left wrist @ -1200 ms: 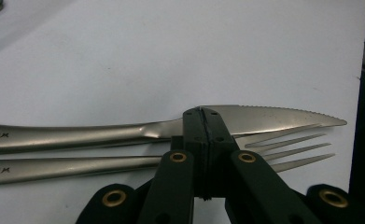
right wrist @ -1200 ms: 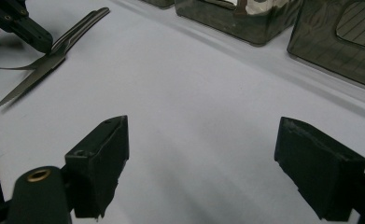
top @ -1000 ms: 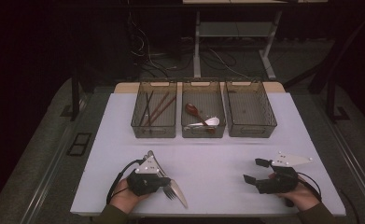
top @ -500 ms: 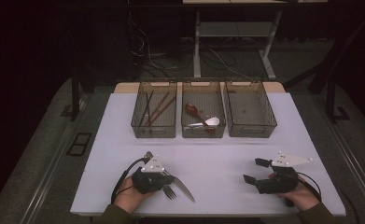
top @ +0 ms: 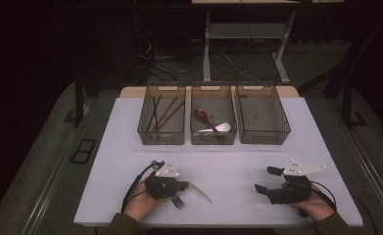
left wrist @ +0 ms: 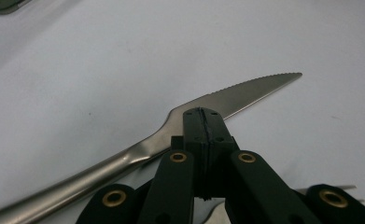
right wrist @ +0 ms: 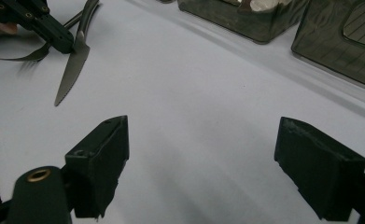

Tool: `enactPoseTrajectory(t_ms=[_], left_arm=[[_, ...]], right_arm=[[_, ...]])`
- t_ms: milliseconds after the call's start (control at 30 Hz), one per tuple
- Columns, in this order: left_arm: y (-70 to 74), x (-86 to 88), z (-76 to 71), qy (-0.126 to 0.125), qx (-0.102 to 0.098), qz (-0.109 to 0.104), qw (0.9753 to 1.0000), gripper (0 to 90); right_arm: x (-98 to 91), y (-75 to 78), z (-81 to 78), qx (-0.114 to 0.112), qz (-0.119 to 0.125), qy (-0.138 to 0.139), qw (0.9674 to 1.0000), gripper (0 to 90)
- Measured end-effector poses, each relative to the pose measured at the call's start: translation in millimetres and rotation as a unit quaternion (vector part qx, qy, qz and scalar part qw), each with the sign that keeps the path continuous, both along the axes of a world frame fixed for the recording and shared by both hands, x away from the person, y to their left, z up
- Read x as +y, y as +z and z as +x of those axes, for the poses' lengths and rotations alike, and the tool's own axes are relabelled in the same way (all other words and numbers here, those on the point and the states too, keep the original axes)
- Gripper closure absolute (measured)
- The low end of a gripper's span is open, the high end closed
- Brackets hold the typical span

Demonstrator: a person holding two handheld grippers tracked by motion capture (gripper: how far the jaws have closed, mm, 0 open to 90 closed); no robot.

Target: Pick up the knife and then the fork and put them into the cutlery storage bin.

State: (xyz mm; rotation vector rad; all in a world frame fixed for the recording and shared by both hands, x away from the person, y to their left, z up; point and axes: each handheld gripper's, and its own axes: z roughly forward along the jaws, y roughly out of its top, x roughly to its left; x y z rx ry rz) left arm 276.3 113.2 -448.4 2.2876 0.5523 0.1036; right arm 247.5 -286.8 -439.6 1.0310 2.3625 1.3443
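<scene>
The left gripper sits at the lower left of the high view, low over the table, its hand coming in from the bottom edge. Its own view shows its jaws pressed together, tip to tip. The right gripper sits at the lower right, gripped by the right hand, its jaws spread wide apart and pointing left.

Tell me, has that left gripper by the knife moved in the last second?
Yes. The left gripper, jaws shut beside the knife, has slid slightly right along the near edge of the table, judged against the left bin.
</scene>
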Motion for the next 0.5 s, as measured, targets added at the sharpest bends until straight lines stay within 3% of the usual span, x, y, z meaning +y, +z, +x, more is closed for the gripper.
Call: enactPoseTrajectory(t_ms=[500], left_arm=[[0.9, -15.5, 20.8, 0.002, -0.012, 0.012, 0.9999, 89.0]], right_arm=[[0.0, 0.0, 0.1, -0.001, -0.002, 0.0, 1.0, 17.6]])
